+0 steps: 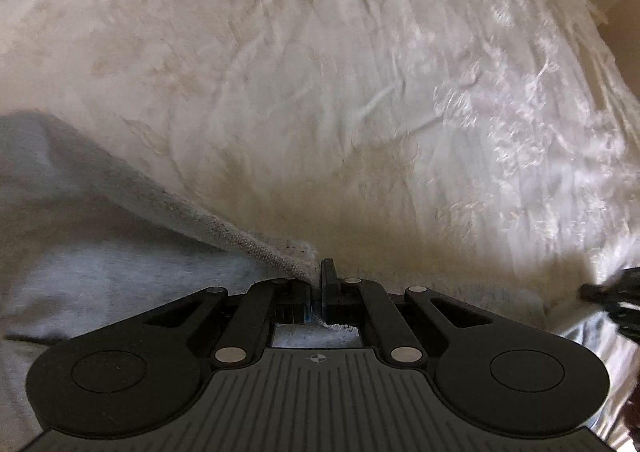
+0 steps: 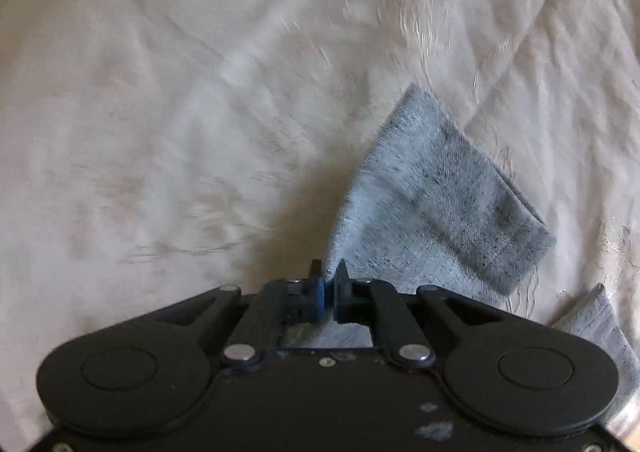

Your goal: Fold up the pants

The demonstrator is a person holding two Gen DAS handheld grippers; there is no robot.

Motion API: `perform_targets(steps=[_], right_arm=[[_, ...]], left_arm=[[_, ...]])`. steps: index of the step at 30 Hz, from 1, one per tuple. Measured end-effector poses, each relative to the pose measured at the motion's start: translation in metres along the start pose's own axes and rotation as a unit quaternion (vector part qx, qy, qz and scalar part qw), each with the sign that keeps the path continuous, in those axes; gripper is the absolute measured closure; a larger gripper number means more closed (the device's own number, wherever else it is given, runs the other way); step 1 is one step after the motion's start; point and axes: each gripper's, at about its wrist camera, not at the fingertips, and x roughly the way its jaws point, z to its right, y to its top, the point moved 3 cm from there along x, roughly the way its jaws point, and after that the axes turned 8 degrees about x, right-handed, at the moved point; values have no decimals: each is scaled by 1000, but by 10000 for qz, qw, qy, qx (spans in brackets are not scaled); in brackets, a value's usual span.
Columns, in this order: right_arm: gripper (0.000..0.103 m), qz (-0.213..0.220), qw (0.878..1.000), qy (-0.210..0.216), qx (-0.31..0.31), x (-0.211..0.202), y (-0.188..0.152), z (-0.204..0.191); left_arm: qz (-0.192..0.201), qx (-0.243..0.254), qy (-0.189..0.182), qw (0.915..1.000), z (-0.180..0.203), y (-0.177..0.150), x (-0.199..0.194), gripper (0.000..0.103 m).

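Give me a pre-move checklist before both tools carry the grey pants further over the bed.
1. Left tool shut on the pants: ok, a hemmed edge is pinched between its fingers.
2. Right tool shut on the pants: ok, cloth is caught between its fingers near a leg cuff.
3. Depth of each grip: cannot tell; only a thin edge shows at both.
4. Cuff lying flat: not ok, it stands folded up to the right of the right tool.
5. White bedspread ahead free of other items: ok in both views.
6. Legs aligned with each other: cannot tell; most of the garment is out of frame.
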Motion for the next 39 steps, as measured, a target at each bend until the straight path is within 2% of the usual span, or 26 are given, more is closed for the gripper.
perform_targets(steps=[2, 5, 7, 8, 10, 12, 15, 17, 19, 21, 22, 23, 25, 26, 30, 34, 36, 37, 38, 39], right_arm=[[97, 432, 9971, 584, -220, -44, -8, 5], [97, 985, 9828, 1476, -508, -114, -33, 25], [97, 1200, 9764, 1683, -627, -141, -54, 41], [97, 1252, 9760, 1656, -650, -149, -68, 54], [97, 1157, 9814, 1414, -587, -146, -100, 83], [97, 911, 9899, 1009, -398, -124, -123, 109], [97, 521, 9973, 405, -324, -79, -156, 139], [97, 218, 9994, 140, -247, -57, -171, 151], [94, 237, 9994, 34, -233, -49, -179, 158], [86, 358, 9988, 83, -315, -52, -182, 160], [73, 452, 9983, 91, -348, -54, -182, 159], [50, 577, 9976, 128, -363, -59, -182, 160], [31, 845, 9958, 275, -233, -67, -178, 164], [31, 913, 9952, 339, -129, -69, -174, 166], [30, 1025, 9915, 678, 435, -70, -164, 182], [34, 820, 9880, 924, 928, -58, -161, 190], [51, 694, 9867, 1003, 1072, -50, -157, 196], [76, 689, 9857, 1052, 1121, -49, -156, 197], [95, 663, 9849, 1122, 1142, -48, -155, 198], [95, 648, 9847, 1164, 1121, -49, -153, 197]], left_arm=[[391, 130, 82, 9991, 2, -5, -31, 99], [1066, 483, 212, 9929, 5, -25, -88, 99], [1268, 665, 203, 9895, 7, -51, -113, 99], [1255, 702, 188, 9894, 6, -66, -118, 99], [932, 705, 166, 9930, 1, -104, -111, 99], [336, 622, 104, 9974, -6, -138, -84, 99], [-441, 538, 194, 9974, -18, -176, -38, 99], [-671, 490, 221, 9963, -27, -188, -21, 98], [-653, 562, 155, 9962, -30, -191, -16, 98], [-590, 702, 117, 9957, -31, -188, -17, 98], [-569, 751, 86, 9955, -30, -187, -17, 98], [-547, 792, 61, 9953, -31, -190, -18, 98], [-539, 887, 16, 9946, -34, -189, -19, 98], [-540, 922, -3, 9943, -35, -188, -18, 98], [-480, 1064, -70, 9931, -37, -192, -19, 98], [-432, 1206, -53, 9917, -33, -202, -16, 98], [-416, 1189, -26, 9920, -32, -203, -17, 98], [-408, 1168, -11, 9923, -31, -203, -17, 98], [-402, 1146, 12, 9926, -30, -203, -17, 98], [-390, 1107, 43, 9931, -29, -203, -17, 98]])
